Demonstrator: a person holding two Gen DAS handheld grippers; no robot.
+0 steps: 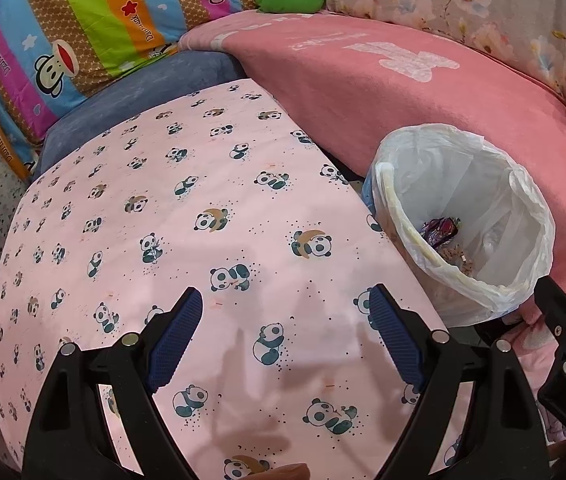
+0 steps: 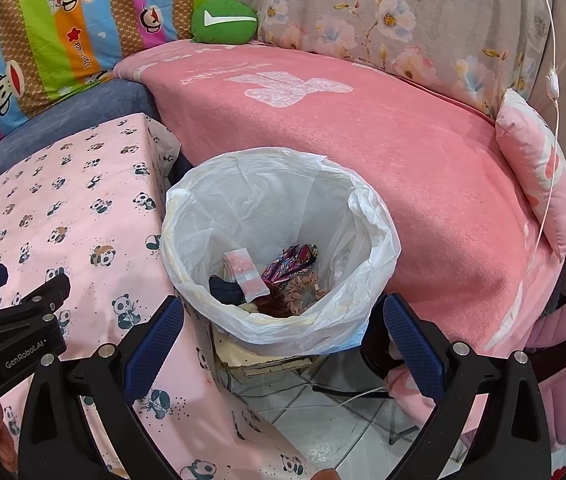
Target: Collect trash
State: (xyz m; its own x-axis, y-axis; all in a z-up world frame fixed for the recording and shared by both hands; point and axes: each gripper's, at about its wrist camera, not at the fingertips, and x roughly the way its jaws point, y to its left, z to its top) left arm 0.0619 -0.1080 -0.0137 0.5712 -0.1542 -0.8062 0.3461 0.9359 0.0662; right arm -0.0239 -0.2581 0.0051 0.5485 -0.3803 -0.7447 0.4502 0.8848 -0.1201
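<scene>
A bin lined with a white plastic bag (image 2: 279,216) stands beside the panda-print table; it also shows at the right of the left wrist view (image 1: 467,216). Inside lie wrappers and scraps (image 2: 283,276), among them a small clear pink packet (image 2: 243,272) and a purple wrapper (image 1: 441,230). My right gripper (image 2: 283,332) is open and empty, just in front of and above the bin's near rim. My left gripper (image 1: 285,332) is open and empty over the pink panda tablecloth (image 1: 203,220). The left gripper also shows at the left edge of the right wrist view (image 2: 15,288).
A pink blanket (image 2: 363,128) covers the sofa behind the bin. A green cushion (image 2: 225,20), striped monkey-print bedding (image 2: 63,20) and a floral cover (image 2: 403,20) lie at the back. A pink pillow (image 2: 535,176) and a white cable (image 2: 551,80) are at the right. Tiled floor (image 2: 323,412) lies below the bin.
</scene>
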